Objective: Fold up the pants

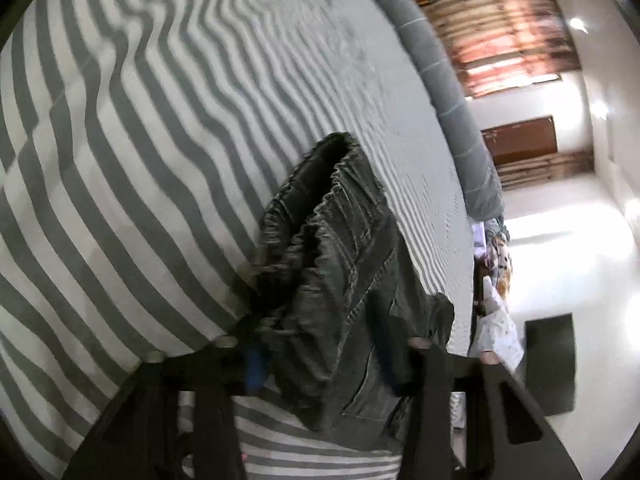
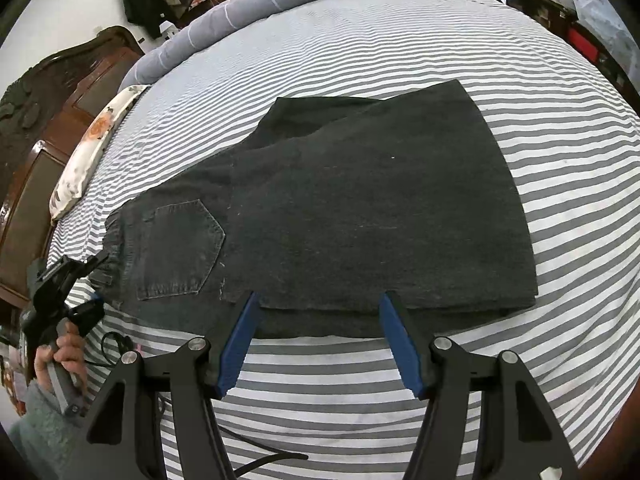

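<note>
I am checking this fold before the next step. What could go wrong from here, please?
1. The left gripper has the bunched elastic waistband between its fingers; the thick gather may slip out if lifted.
2. The right gripper is open over the near edge of the folded pants. It may catch only the top layer, or the striped sheet too.

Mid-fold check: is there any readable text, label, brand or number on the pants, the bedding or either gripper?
None readable. The dark pants show only a plain stitched back pocket; the striped sheet and both grippers carry no lettering. Background clutter is too small and blurred.
</note>
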`<state>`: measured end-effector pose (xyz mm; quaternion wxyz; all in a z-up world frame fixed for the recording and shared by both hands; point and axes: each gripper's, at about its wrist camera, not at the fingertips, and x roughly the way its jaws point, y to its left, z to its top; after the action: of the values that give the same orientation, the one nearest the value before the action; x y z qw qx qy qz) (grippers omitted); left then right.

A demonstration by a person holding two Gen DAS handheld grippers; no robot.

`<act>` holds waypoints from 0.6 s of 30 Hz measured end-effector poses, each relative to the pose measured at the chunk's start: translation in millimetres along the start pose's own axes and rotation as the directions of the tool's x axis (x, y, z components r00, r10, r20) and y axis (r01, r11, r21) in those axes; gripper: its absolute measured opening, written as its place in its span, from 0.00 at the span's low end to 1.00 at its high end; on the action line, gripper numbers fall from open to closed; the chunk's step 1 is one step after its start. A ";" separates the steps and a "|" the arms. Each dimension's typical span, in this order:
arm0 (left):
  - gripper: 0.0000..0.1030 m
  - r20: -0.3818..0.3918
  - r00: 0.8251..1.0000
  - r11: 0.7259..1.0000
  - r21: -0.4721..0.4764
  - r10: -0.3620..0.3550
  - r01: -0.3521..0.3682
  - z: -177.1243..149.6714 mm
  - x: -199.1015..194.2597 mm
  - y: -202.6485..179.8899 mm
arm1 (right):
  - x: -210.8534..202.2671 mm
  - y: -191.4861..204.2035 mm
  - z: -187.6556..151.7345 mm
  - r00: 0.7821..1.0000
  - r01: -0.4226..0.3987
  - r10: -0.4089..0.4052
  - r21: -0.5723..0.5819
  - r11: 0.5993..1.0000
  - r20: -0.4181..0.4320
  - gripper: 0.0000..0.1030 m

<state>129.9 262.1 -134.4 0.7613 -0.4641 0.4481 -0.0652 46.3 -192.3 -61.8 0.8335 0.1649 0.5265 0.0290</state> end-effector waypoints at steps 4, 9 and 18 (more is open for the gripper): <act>0.29 0.012 1.000 1.000 -0.009 0.012 -0.012 -1.7 1.7 3.9 | 5.4 -0.8 0.0 1.000 0.003 -0.003 -0.002 1.000 -0.013 0.59; 0.33 -0.009 0.999 0.998 -0.050 0.041 -0.042 2.6 9.1 12.1 | 8.1 -1.8 -0.5 1.000 0.000 0.000 0.003 1.000 -0.020 0.59; 0.25 0.009 0.999 0.999 -0.027 0.046 -0.046 1.7 6.7 9.2 | 7.1 -8.1 -1.0 1.000 0.000 0.000 0.026 1.000 -0.010 0.59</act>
<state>132.2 264.9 -145.4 0.7586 -0.4641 0.4556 -0.0395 47.5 -198.2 -70.9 0.8286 0.1757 0.5310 0.0229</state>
